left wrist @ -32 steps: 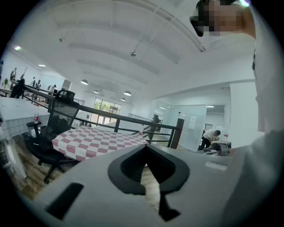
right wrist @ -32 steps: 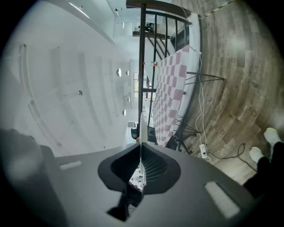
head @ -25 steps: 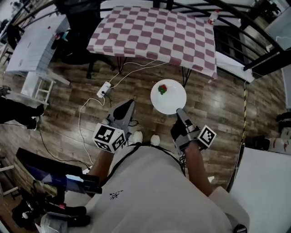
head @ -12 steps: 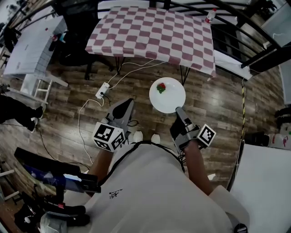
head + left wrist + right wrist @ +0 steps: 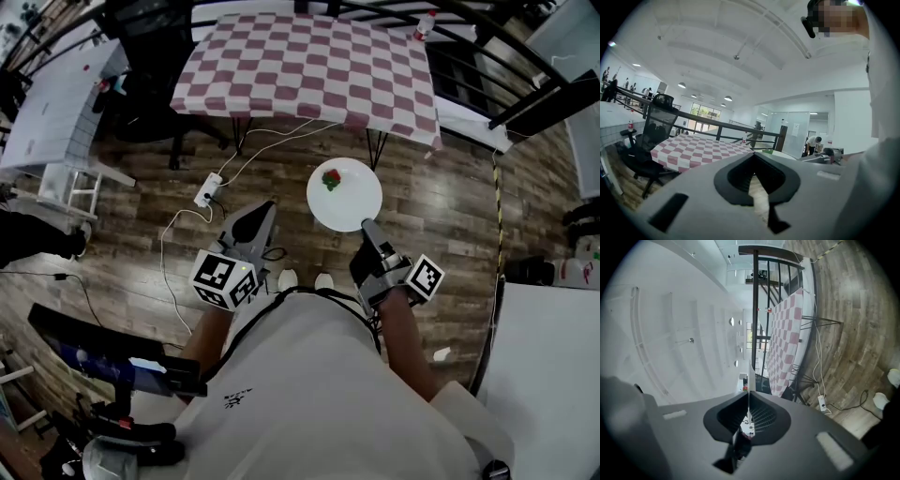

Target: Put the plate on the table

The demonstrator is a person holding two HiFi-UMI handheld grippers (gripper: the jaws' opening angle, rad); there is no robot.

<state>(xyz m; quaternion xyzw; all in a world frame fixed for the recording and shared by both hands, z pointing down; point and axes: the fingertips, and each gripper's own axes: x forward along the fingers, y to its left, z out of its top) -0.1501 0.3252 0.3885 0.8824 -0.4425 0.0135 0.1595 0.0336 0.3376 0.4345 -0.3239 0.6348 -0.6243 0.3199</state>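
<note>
**Plate Carried in Right Hand-Held Gripper, Short of the Surface**

The right hand-held gripper [image 5: 367, 228] is closed on the near rim of the white plate [image 5: 345, 199]. In the right gripper view the rim appears edge-on as a thin line clamped between the two jaws. The plate is held level in the air above the wooden floor [image 5: 450, 211], near the front edge of the surface [image 5: 309, 66] but not over it. A small red-and-green item [image 5: 331, 179] lies on the far left part of the plate.

The surface carries a red-and-white checked cloth [image 5: 281, 89].

The left hand-held gripper [image 5: 269, 208] is closed and empty, with its jaw tips meeting. It sits to the left of the plate and apart from it.

On the floor to the left of the plate lie a power strip [image 5: 208, 190] and a white cable [image 5: 169, 246]. A black chair [image 5: 155, 56] stands at the left end of the surface.
</note>
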